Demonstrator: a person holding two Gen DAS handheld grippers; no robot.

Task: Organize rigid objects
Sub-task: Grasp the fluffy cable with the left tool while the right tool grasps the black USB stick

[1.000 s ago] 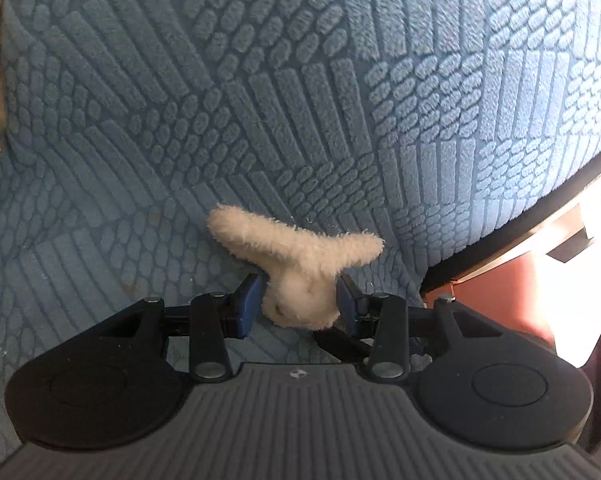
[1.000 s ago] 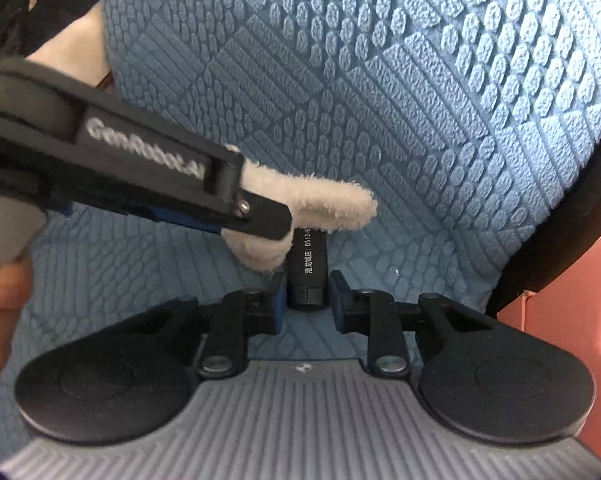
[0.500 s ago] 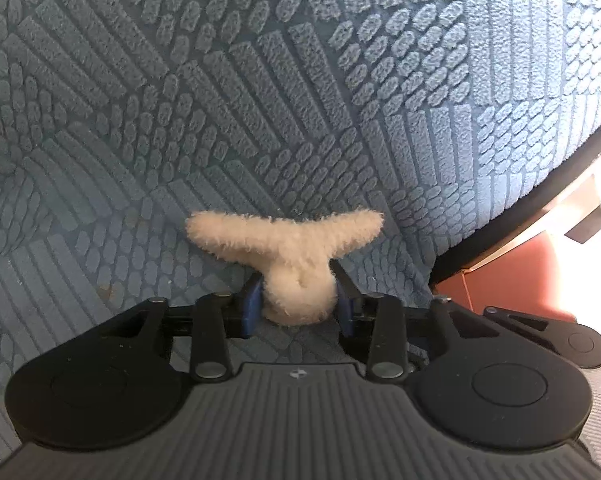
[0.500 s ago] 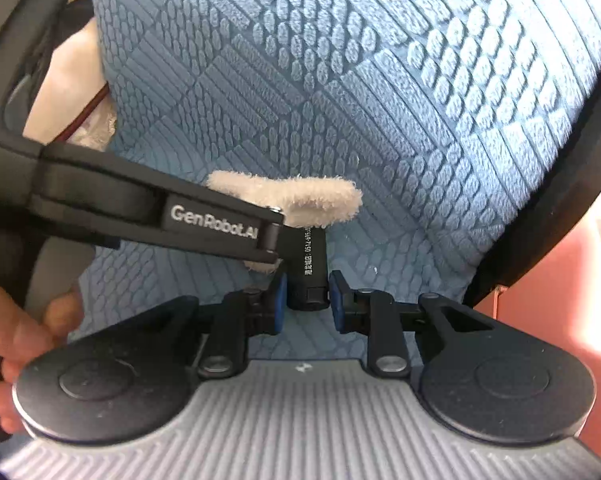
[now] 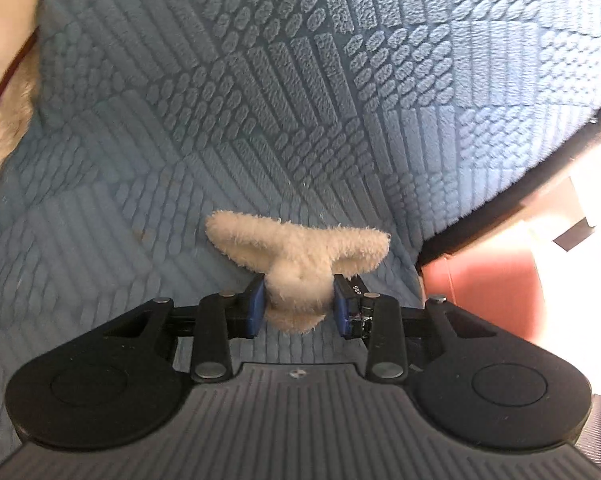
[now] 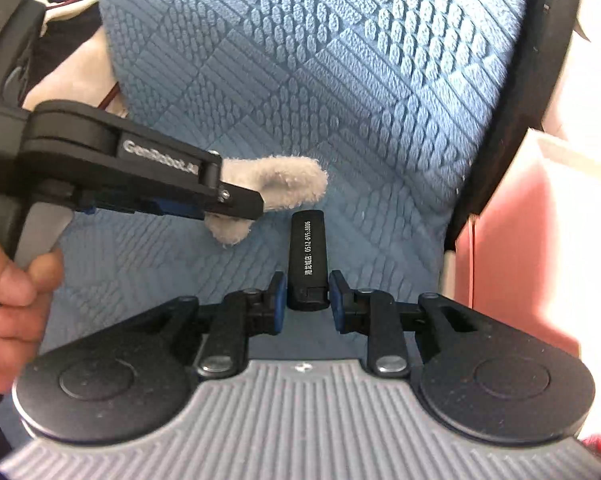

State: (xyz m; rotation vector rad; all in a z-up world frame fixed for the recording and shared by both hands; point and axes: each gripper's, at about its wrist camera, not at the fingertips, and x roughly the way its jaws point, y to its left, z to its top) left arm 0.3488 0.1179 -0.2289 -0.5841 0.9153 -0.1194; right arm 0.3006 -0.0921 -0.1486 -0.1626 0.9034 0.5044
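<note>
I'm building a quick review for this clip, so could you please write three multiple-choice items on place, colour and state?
1. Where is the fuzzy piece?
A. between the left tool's pads
B. lying on the blue textured cloth
C. in the right tool

2. What colour is the stick in the right tool?
A. red
B. black
C. cream

3. What is the right tool's state?
A. wide open
B. shut on nothing
C. shut on the stick

Answers: A, blue pads press its stem; B, dark body with white print; C, pads flank its lower end.

Left claw (image 5: 299, 305) clamped; right claw (image 6: 308, 300) clamped; hand (image 6: 8, 304) gripping.
</note>
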